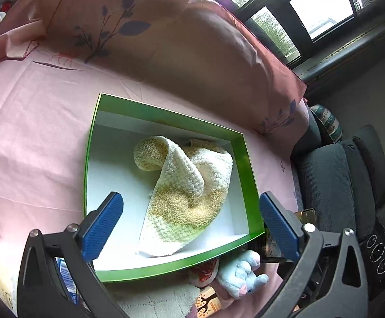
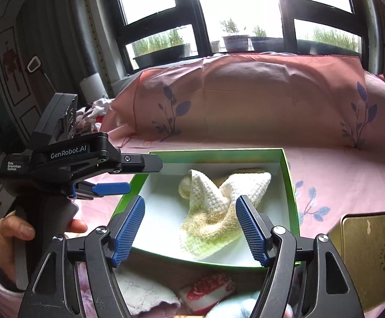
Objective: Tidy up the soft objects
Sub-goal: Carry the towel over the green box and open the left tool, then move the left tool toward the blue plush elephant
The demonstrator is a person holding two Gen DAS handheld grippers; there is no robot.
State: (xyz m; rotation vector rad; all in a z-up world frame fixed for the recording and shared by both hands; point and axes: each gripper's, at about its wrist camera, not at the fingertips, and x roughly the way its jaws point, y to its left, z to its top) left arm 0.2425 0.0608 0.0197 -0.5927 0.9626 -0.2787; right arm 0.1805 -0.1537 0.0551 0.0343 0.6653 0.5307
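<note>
Two open claws (image 1: 189, 222) (image 2: 191, 229) above one towel (image 1: 189, 188) in one box (image 1: 166, 112).

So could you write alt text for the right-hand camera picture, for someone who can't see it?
A cream and yellow knitted cloth lies crumpled in an open green box on a pink bedsheet, seen between the open right gripper. The left gripper, held in a hand, hangs open over the box's left edge.

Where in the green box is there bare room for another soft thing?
Bare white floor lies between the towel and the green box's left wall, plus a strip along the near wall. The right and far side are crowded by the towel.
</note>
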